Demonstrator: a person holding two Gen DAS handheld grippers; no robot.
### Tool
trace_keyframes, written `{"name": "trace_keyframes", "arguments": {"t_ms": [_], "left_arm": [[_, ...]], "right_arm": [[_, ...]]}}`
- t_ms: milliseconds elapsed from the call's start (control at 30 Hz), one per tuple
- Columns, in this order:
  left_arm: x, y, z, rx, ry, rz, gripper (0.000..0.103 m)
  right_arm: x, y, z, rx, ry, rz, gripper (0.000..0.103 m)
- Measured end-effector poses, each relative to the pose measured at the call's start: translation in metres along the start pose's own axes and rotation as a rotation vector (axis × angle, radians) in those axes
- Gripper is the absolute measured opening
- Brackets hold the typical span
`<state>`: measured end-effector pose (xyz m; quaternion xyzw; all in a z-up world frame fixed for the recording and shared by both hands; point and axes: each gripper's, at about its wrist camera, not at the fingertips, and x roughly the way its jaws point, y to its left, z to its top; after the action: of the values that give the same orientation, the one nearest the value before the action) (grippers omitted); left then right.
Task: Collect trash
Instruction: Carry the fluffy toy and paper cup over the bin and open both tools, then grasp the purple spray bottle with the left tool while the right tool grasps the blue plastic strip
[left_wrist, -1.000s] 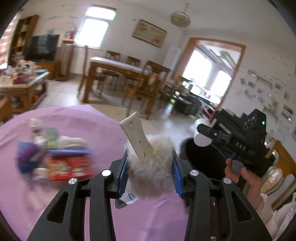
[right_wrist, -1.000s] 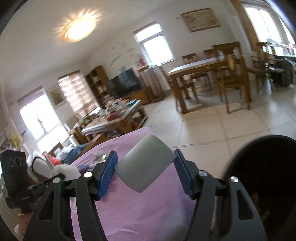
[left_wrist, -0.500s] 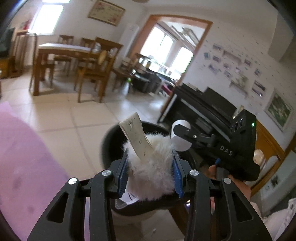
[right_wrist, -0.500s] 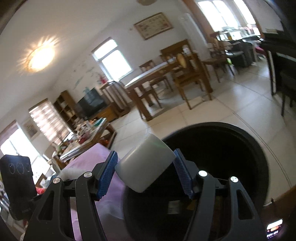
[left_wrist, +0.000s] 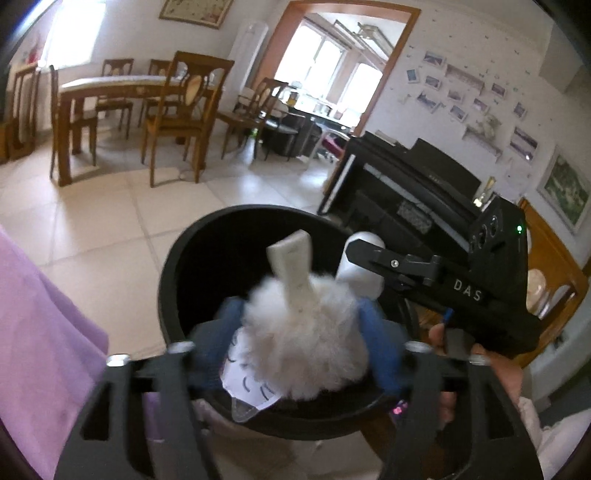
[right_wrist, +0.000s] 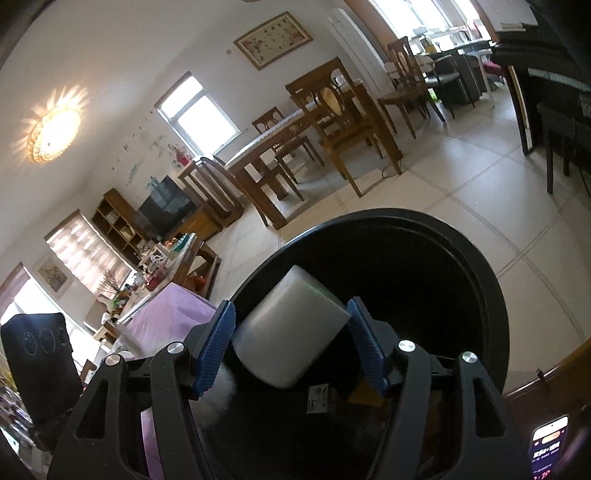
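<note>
A round black trash bin (left_wrist: 192, 266) stands on the tiled floor beside the purple-covered table (left_wrist: 40, 332). My left gripper (left_wrist: 301, 343) is over the bin's near side; the white fluffy item (left_wrist: 306, 350) with a pale flat tab sits between its blue pads, and whether they still press it is blurred. My right gripper (right_wrist: 291, 343) is over the bin (right_wrist: 461, 280) too, its jaws spread slightly wider than the white paper cup (right_wrist: 291, 341) between them. The right gripper also shows in the left wrist view (left_wrist: 436, 269).
A black piano (left_wrist: 413, 192) stands right behind the bin. A wooden dining table with chairs (left_wrist: 147, 99) is across the floor. A phone (right_wrist: 550, 446) lies at the lower right of the right wrist view. Some trash lies in the bin's bottom (right_wrist: 317, 398).
Both grippers swung from above the purple table to above the bin's mouth. The right jaws have spread slightly off the cup. The left gripper now looks blurred.
</note>
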<state>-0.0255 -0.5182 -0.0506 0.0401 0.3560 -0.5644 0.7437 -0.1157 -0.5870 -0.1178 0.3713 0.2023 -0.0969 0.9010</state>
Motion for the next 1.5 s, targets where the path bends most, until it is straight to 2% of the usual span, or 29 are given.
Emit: {"name": "trace_keyframes", "arguments": {"t_ms": [33,67,300,500,767,900,967,1067,1200,1267,1333,1367,1500], "left_arm": [[-0.005,0.001,0.0,0.005,-0.013,0.016,0.092],[-0.01,0.001,0.0,0.011,-0.026,0.025,0.092],[-0.054,0.014,-0.003,-0.016,-0.073,0.058,0.096],[-0.112,0.046,-0.015,-0.077,-0.138,0.115,0.096],[-0.214,0.123,-0.045,-0.198,-0.241,0.271,0.096],[-0.272,0.17,-0.067,-0.225,-0.278,0.398,0.096],[-0.294,0.187,-0.071,-0.22,-0.282,0.459,0.096],[-0.326,0.229,-0.078,-0.2,-0.232,0.557,0.081],[-0.342,0.272,-0.077,-0.169,-0.128,0.608,0.069],[-0.34,0.285,-0.079,-0.145,-0.069,0.609,0.065],[-0.337,0.297,-0.081,-0.12,-0.019,0.6,0.052],[-0.334,0.303,-0.081,-0.106,0.014,0.595,0.051],[-0.327,0.31,-0.08,-0.058,0.06,0.578,0.046]], "right_arm": [[-0.001,0.001,0.0,0.005,0.002,0.0,0.074],[-0.003,0.002,0.0,0.013,-0.001,0.001,0.082],[-0.008,0.016,0.0,-0.018,-0.009,0.001,0.083],[0.004,0.052,-0.012,-0.129,0.012,-0.003,0.083],[0.039,0.135,-0.038,-0.293,0.11,0.087,0.082],[0.062,0.187,-0.06,-0.393,0.178,0.169,0.081],[0.073,0.213,-0.071,-0.446,0.214,0.213,0.077],[0.091,0.253,-0.089,-0.539,0.266,0.269,0.07],[0.116,0.306,-0.113,-0.686,0.319,0.328,0.065],[0.13,0.329,-0.123,-0.754,0.339,0.348,0.063],[0.146,0.349,-0.131,-0.814,0.367,0.374,0.059],[0.151,0.357,-0.136,-0.837,0.378,0.379,0.057],[0.175,0.382,-0.149,-0.941,0.439,0.405,0.052]]}}
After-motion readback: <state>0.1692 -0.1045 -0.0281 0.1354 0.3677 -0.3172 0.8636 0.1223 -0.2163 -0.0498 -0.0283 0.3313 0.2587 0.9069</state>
